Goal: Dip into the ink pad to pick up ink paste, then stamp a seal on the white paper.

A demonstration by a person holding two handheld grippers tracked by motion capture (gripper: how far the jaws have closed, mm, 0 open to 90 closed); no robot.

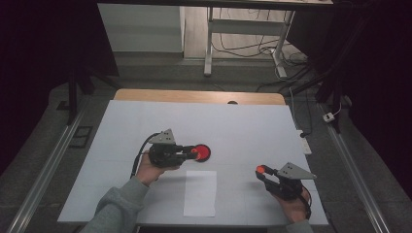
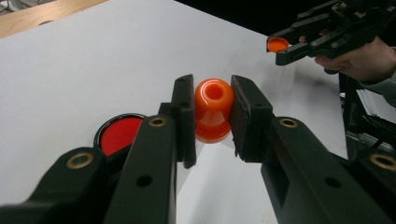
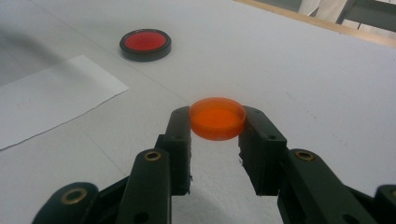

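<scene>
Table under a white cover, seen from the high view; we hold one gripper in each hand above it. Our left gripper sits left of the table's middle and is clamped on a small orange bottle. In the left gripper view the bottle stands between the two black jaws, its open mouth facing the camera and the pads pressing on its sides. Just beside it on the table lies a round dish with a black rim and red inside; in the left gripper view we see the dish partly behind the left jaw, and in the right gripper view it lies farther off, toward the table's far edge.

Our right gripper is toward the table's near right corner, well apart from the left one. It grips a flat orange cap by its rim, hollow side up, held clear of the table surface. The same cap shows in the left gripper view at the tip of the far gripper.

A white sheet of paper lies flat near the table's near edge, between our two hands; neither gripper touches it.
</scene>
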